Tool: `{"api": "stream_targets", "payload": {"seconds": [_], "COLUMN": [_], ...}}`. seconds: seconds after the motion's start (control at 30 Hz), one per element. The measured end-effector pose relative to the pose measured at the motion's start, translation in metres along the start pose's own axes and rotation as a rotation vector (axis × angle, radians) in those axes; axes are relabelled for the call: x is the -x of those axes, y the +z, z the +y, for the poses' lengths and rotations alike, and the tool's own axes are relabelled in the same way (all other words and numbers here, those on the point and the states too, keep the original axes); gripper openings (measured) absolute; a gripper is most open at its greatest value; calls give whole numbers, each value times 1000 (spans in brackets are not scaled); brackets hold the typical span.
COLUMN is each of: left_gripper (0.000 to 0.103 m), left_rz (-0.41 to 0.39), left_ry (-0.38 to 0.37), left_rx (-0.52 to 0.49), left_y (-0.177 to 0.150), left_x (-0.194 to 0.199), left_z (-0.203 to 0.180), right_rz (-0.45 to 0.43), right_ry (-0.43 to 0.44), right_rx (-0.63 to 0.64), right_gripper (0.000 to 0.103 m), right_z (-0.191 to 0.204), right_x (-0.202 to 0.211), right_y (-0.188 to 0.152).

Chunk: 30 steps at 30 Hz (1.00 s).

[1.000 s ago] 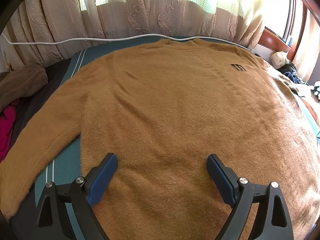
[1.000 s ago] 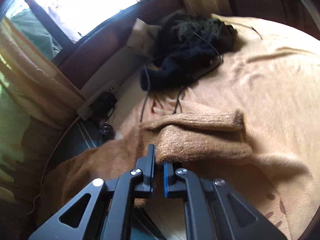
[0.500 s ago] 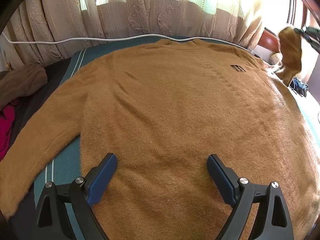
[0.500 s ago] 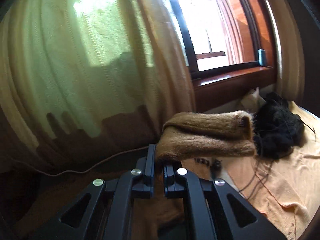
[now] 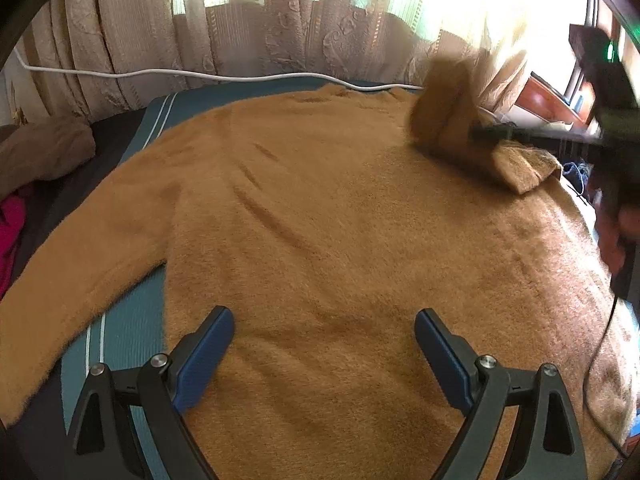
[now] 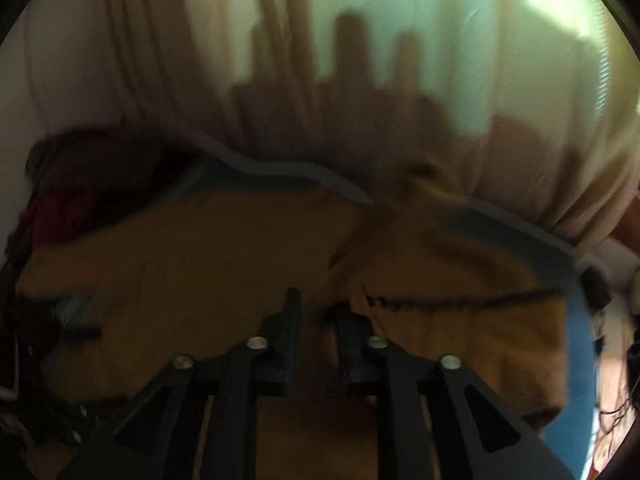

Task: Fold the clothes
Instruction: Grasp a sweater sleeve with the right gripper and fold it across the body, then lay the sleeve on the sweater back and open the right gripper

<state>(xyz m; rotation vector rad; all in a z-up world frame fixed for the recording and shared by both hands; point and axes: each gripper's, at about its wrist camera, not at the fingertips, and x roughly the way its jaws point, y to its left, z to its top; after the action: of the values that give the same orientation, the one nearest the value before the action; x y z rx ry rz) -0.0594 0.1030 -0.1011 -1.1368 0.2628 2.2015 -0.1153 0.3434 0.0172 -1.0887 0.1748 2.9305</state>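
Furthest left in the left wrist view, a crumpled brown cloth [image 5: 44, 152] and a bit of magenta fabric [image 5: 12, 228] lie beside the teal striped mat [image 5: 132, 332], off the working area. On that mat the fuzzy tan knit sweater [image 5: 320, 220] is spread flat, its collar toward the cream patterned curtain [image 5: 248, 20], and one sleeve [image 5: 72, 284] is stretched out to the left. The left gripper [image 5: 324, 354] hovers over the hem with its blue-padded jaws wide apart, holding nothing.

The step in hand looks like the first fold: bringing the other sleeve [image 5: 452, 124] across the chest. That sleeve is bunched and motion-blurred near the collar's right side, at the tip of the right gripper [image 6: 316, 308]. The right wrist view is heavily blurred; a narrow gap shows between those jaws, but whether they pinch the knit I cannot tell.

The next move probably calls for laying that sleeve flat and smooth across the body, then taking the left sleeve.

A white cable [image 5: 200, 74] runs along the mat's far edge, just beside the collar, and could snag. To the right, dark tangled clutter [image 5: 576, 168] sits near the sweater's edge.
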Motion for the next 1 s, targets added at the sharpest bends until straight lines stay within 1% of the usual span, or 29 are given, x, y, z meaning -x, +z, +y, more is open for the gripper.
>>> {"api": "stream_targets", "payload": {"seconds": [0.07,0.17,0.23,0.3,0.33,0.53,0.67,0.7,0.73,0.9,1.0], "left_gripper": [94,94,94,94,94,94,94,94,94,94,94], "left_rz": [-2,-5,-6,-7,-8,-13,-16,-13,-13,-39,-9], "left_ry": [-6,-13,-14,-19,-22,-44,-78,-85,-95,-140,-242], "left_rx": [6,13,14,18,20,37,70,74,76,63,90], "left_y": [0,0,0,0,0,0,4,5,9,37,61], "left_x": [0,1,0,1,1,2,4,5,7,21,12], "left_z": [1,2,2,3,4,7,12,12,11,-1,-8], "right_rz": [45,114,159,143,138,131,209,230,223,119,56], "right_ry": [30,75,105,95,93,112,59,43,32,-15,-44], "right_rx": [-29,-72,-100,-163,-173,-171,-50,-17,-27,-187,-283], "right_gripper": [31,41,51,51,51,51,54,58,58,58,58], "right_z": [-2,-6,-9,-16,-15,-3,24,31,30,2,-15], "right_x": [-9,-23,-32,-32,-33,-51,-74,-81,-80,-62,-52], "right_y": [-12,-31,-43,-39,-35,-16,-24,-26,-29,-41,-49]}}
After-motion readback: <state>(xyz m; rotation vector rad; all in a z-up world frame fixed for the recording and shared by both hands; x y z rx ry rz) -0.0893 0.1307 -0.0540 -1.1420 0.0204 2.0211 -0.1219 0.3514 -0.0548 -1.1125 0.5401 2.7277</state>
